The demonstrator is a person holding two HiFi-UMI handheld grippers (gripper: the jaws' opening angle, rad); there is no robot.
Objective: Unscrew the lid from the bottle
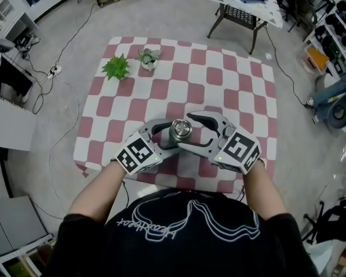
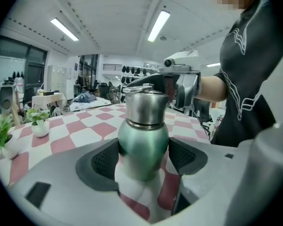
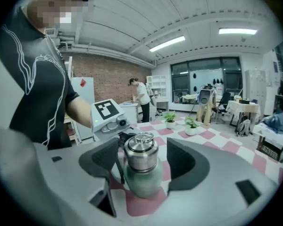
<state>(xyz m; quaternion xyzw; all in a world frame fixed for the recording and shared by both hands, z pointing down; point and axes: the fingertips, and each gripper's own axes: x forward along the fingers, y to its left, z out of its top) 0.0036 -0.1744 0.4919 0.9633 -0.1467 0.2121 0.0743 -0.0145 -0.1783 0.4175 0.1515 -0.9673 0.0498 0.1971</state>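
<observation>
A green bottle (image 1: 180, 133) with a steel lid (image 1: 181, 126) stands upright near the front edge of the checkered table (image 1: 219, 79). My left gripper (image 1: 168, 137) comes in from the left, and its pads press on both sides of the green body (image 2: 144, 145). From the right, my right gripper (image 1: 191, 133) reaches around the bottle's top. In the right gripper view the ringed steel lid (image 3: 140, 150) sits between the two dark pads (image 3: 181, 161), with a gap showing on each side. That gripper is open.
Two small potted plants (image 1: 116, 68) (image 1: 149, 58) stand at the table's far left corner. Beyond the table stands a metal-framed side table (image 1: 242, 7) with cloth on it. Cables run over the floor at the left, and shelves line the right.
</observation>
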